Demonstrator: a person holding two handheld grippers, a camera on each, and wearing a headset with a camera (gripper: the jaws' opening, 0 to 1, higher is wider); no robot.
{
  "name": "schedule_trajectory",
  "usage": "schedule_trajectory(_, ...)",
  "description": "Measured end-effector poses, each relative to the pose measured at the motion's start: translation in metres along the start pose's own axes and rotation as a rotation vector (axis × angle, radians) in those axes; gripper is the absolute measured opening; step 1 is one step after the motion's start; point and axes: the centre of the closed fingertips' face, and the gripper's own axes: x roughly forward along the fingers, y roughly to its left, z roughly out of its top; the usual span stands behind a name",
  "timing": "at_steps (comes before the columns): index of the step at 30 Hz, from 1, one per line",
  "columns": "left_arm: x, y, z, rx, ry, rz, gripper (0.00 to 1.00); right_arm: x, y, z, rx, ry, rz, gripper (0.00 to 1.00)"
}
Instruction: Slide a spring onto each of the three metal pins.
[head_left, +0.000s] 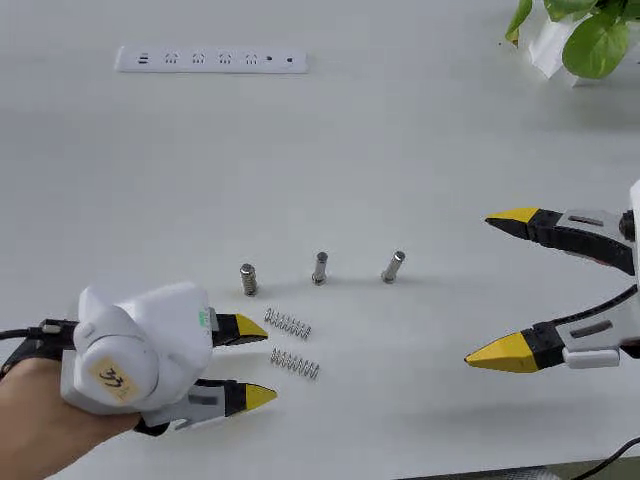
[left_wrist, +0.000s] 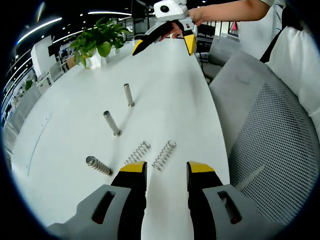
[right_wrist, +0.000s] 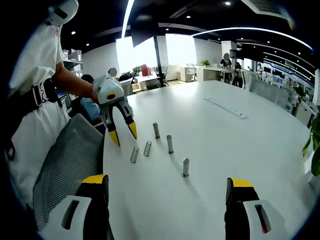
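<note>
Head view showed a smooth, matte white table (head_left: 420, 140) with three short, round-headed steel pins standing in a row. The first pin (head_left: 248, 279), nearest the left gripper (head_left: 262, 362), looked ribbed, with a wire coil around its shaft. The middle pin (head_left: 320, 267) and the third pin (head_left: 393, 266) were bare and shiny.

Two thin coiled springs lay flat near the row. The upper spring (head_left: 288, 324) was just beside one yellow tip, and the lower spring (head_left: 295, 364) was just ahead of the gap. The left gripper's jaws stood parted and held nothing.

The right gripper (head_left: 480, 290) was spread wide and empty, well apart from the pins over bare tabletop near the table's front edge. A flat white power strip (head_left: 210, 60) and a leafy plant (head_left: 585, 35) sat far back.
</note>
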Motion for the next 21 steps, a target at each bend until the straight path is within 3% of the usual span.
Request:
schedule_trajectory(3, 0.005, 0.004, 0.003, 0.0, -0.006, -0.001, 0.25, -0.002, 0.001, -0.001, 0.011, -0.01, -0.005, 0.97)
schedule_trajectory(13, 0.024, 0.005, -0.008, 0.074, 0.08, -0.023, 0.17, -0.007, 0.0, -0.005, 0.038, -0.025, -0.027, 0.96)
schedule_trajectory(21, 0.029, 0.005, -0.016, 0.143, 0.144, -0.032, 0.13, -0.009, 0.0, -0.005, 0.051, -0.034, -0.035, 0.96)
